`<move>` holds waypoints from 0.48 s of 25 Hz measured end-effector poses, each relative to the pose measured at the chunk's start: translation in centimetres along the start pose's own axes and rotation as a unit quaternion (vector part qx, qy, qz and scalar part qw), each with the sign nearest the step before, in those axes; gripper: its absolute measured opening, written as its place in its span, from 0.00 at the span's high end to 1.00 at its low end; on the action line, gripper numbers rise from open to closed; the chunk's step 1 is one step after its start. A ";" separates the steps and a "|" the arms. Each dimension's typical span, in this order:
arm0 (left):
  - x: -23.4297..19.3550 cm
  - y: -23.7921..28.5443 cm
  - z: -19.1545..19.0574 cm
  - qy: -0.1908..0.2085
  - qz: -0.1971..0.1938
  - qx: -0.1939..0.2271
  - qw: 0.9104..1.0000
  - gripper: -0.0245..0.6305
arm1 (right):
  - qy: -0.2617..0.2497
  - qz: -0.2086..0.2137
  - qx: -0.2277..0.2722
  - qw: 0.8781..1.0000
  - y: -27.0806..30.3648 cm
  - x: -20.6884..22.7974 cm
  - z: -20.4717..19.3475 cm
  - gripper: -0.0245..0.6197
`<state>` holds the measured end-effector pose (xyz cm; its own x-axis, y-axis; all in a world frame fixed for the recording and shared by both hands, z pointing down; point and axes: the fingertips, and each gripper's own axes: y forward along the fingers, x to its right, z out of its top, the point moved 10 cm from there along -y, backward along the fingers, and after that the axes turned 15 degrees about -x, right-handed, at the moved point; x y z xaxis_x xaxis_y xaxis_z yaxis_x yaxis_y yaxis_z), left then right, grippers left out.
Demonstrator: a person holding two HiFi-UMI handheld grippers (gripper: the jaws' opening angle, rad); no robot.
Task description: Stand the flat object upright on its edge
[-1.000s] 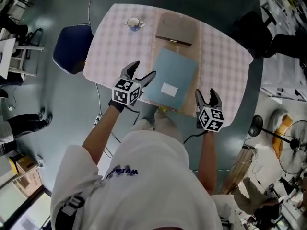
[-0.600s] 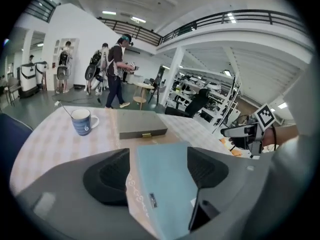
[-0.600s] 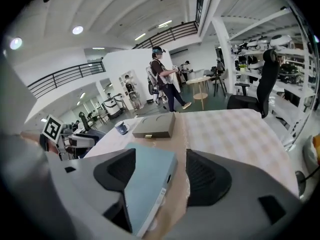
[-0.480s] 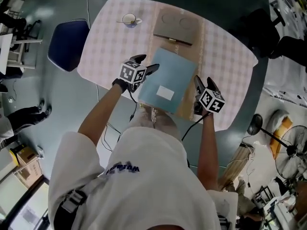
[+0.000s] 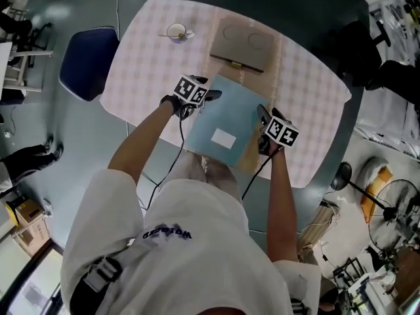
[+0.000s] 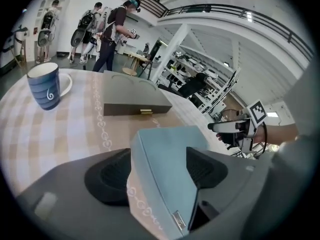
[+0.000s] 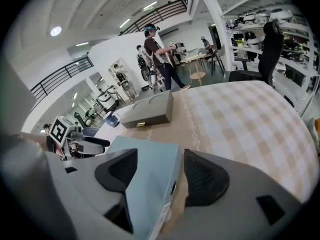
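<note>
A flat light-blue box (image 5: 223, 120) with a white label lies on the checked tablecloth (image 5: 151, 51). My left gripper (image 5: 209, 99) is at its left side and my right gripper (image 5: 262, 120) at its right side. In the left gripper view a corner of the box (image 6: 165, 169) sits between the jaws of the left gripper (image 6: 157, 159), which have just been closing. In the right gripper view the box edge (image 7: 150, 184) lies between the jaws of the right gripper (image 7: 160, 164), also just closing. I see neither pair of pads pressing the box.
A flat grey case (image 5: 241, 44) with a brass latch lies beyond the blue box. A blue mug (image 5: 176, 31) stands at the table's far left. A blue chair (image 5: 85, 61) is beside the table on the left. People stand in the background of both gripper views.
Both grippers have moved forward and down from the table's near edge to the two sides of the blue box. The box has not moved.
</note>
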<state>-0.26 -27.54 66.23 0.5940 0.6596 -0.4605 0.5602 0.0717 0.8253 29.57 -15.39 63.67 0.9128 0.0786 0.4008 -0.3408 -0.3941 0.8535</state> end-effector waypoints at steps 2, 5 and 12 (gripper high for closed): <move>-0.8 0.7 0.5 -0.009 -0.009 0.000 1.000 0.44 | 0.004 0.001 -0.010 1.000 1.1 0.2 0.4 0.51; -1.8 1.4 0.9 -0.034 -0.016 0.007 0.999 0.45 | 0.017 0.010 -0.024 1.000 2.2 0.4 0.7 0.51; -3.4 2.3 1.4 -0.090 -0.018 0.025 0.996 0.54 | 0.046 0.031 -0.042 0.998 4.1 0.7 0.8 0.51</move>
<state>-0.15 -30.70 69.26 0.6642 0.5129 -0.5438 0.6082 0.0524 0.7921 29.01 -17.64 67.15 0.8660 0.1421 0.4793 -0.4173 -0.3226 0.8496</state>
